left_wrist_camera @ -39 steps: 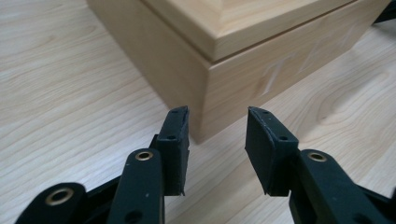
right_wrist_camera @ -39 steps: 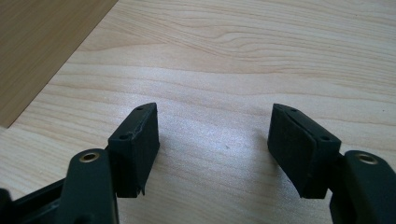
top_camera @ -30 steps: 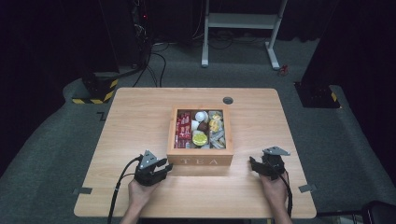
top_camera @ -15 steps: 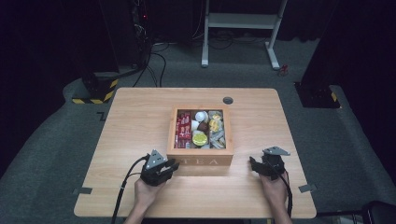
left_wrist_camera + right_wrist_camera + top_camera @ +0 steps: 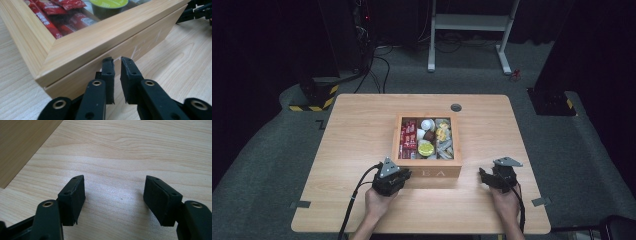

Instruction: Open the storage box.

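Pale wood makes up the box point(image 5: 427, 167) that stands at the middle of the bench point(image 5: 357, 130), nearer the person's edge. Its hinged lid is lying shut, a thin seam being seen under the lid frame in the left gripper view. Through the lid's window, red sachets point(image 5: 52, 17) and a green-topped capsule point(image 5: 108, 3) can be made out in compartments. Faint letters are marked on the front wall.

The left tongs point(image 5: 117, 62) are held low at the front wall of the box, close to its left corner, with the tips just at the seam; whether they touch the wood cannot be told. Their jaws have just been closing and are now nearly pressed together, with a narrow gap and nothing between them. This placing is judged to suit slipping the tips under the lid to lift it.

The right tongs point(image 5: 113, 188) are kept spread over bare bench, just beside the box's right front corner, probably waiting to steady the box.
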`<state>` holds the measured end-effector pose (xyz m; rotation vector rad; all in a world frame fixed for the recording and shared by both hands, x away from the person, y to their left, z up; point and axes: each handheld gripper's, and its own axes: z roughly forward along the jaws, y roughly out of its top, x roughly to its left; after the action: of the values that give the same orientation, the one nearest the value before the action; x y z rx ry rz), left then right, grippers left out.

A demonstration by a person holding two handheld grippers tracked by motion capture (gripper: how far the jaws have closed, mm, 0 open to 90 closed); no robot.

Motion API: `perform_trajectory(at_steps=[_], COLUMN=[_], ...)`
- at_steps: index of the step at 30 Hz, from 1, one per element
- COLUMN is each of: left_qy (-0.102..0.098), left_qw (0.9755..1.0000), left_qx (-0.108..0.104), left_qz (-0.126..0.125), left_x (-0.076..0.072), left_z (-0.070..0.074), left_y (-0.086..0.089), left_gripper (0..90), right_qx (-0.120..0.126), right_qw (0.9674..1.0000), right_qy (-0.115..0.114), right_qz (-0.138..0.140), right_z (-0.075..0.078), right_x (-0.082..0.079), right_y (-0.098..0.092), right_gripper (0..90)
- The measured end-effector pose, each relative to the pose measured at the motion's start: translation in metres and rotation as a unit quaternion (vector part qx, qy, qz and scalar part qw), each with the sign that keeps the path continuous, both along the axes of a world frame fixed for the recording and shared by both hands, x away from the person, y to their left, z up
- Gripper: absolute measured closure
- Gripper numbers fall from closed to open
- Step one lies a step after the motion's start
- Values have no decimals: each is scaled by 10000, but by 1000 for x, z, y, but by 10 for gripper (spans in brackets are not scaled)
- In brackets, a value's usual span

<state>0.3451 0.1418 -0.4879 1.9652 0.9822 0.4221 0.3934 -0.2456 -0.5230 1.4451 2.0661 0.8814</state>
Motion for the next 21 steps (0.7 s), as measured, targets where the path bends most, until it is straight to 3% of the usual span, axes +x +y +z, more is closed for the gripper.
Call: perform_trajectory(at_steps=[9,21], left_qy=[-30,-21], left_qw=[10000,9999], left_qx=[-49,-111], left_qz=[36,61], left_x=[3,5], left_z=[6,10], left_y=[-5,-7], left_gripper=[892,898], right_qx=[1,0], right_qw=[10000,10000], right_qy=[0,0], right_qz=[0,0], right_z=[0,0], right_x=[0,0], right_y=[0,0], right_gripper=[338,338])
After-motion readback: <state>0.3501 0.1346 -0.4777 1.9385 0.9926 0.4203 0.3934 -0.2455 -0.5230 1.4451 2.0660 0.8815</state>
